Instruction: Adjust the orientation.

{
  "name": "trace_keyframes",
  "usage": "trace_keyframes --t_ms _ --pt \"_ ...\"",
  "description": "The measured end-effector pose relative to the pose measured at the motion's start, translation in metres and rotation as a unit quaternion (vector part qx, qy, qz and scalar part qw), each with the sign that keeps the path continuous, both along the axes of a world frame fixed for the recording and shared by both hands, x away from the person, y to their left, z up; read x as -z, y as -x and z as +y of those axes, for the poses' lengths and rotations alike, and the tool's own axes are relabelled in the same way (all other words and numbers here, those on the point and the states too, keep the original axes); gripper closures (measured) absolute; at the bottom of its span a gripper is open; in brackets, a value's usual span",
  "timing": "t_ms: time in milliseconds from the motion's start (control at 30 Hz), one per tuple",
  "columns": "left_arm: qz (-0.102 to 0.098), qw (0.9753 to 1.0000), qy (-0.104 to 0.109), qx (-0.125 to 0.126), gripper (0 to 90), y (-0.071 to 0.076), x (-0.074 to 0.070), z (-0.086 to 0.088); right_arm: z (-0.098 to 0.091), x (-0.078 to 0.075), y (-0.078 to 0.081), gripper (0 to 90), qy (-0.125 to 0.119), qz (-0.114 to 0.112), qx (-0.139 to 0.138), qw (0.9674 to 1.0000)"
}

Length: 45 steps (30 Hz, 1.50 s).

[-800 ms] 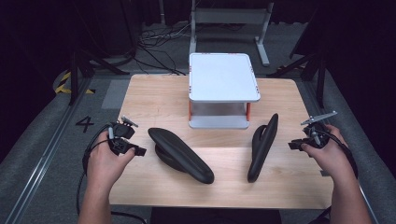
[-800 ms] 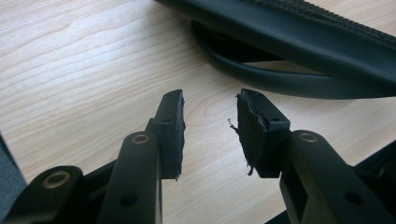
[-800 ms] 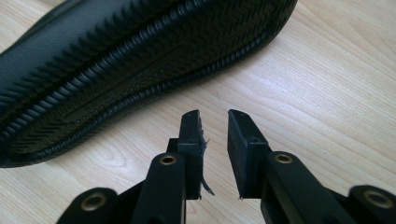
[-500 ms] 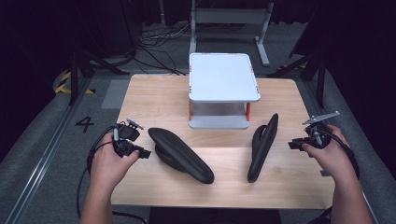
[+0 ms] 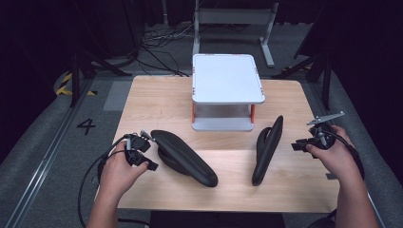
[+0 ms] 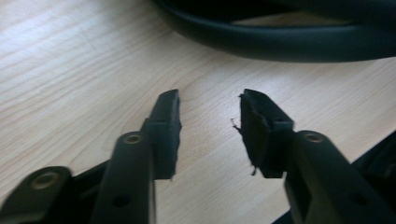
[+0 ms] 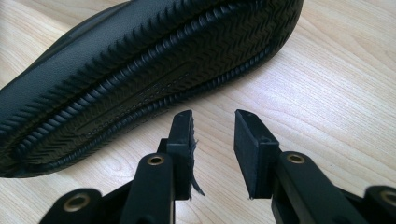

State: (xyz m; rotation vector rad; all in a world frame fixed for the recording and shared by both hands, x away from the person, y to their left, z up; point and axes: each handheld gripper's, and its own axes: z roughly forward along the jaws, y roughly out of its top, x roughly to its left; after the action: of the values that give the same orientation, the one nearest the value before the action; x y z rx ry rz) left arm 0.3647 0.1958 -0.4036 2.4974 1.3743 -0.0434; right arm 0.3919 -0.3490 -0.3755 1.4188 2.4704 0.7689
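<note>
In the high view, two black shoes are seen on the wooden worktop (image 5: 142, 102), in front of a small white shelf stand (image 5: 227, 78). The left shoe (image 5: 183, 156) lies upright, running diagonally, with its near end just beside the left hand-held gripper (image 5: 151, 153). The right shoe (image 5: 267, 148) is tipped on its side, and the right hand-held gripper (image 5: 298, 145) is held near it but apart from it. The step in hand is judged to be the approach to each shoe for a grasp.

In the left gripper view, the jaws of the left hand-held gripper are seen parted to a moderate gap with only bare wood between the pads (image 6: 168, 135); nothing is held. The rim of the left shoe is seen just ahead. A good grasp is best made by advancing until the rim sits between the pads, one pad inside the opening and one outside, before any closing is begun.

In the right gripper view, the jaws of the right hand-held gripper are likewise parted and empty, and the ribbed sole of the right shoe faces the camera, close ahead. The sole is judged too broad for this gap, so the edge of the sole or the upper's rim should be sought instead, and the jaws widened if needed.
</note>
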Motion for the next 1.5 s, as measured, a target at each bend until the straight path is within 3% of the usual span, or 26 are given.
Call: trace_keyframes --t_ms 233,567,767,1033,1300,1500 --pt "0.013 0.9997 -0.015 0.016 72.7 -0.005 0.013 -0.014 -0.003 0.001 0.001 69.2 -0.001 0.003 0.003 1.0000" --pt "0.005 0.9994 -0.015 0.029 73.7 -0.009 0.021 -0.024 -0.005 0.003 0.003 69.1 0.000 0.004 0.005 1.0000" --pt "-0.009 0.9996 -0.003 0.025 74.2 -0.011 0.020 -0.025 -0.007 0.003 0.005 69.0 0.000 0.003 0.009 1.0000" --pt "-0.043 0.9987 0.004 0.028 75.2 -0.015 0.009 -0.030 -0.013 0.003 0.008 68.7 -0.001 0.002 0.017 0.9999" --pt "-0.086 0.9956 0.026 0.025 82.8 -0.023 -0.005 -0.040 -0.016 0.006 0.016 68.9 0.004 0.007 0.026 0.9996" --pt "-0.098 0.9937 0.044 0.033 87.9 -0.031 -0.009 -0.051 -0.024 0.010 0.023 69.0 0.009 0.012 0.037 0.9992"
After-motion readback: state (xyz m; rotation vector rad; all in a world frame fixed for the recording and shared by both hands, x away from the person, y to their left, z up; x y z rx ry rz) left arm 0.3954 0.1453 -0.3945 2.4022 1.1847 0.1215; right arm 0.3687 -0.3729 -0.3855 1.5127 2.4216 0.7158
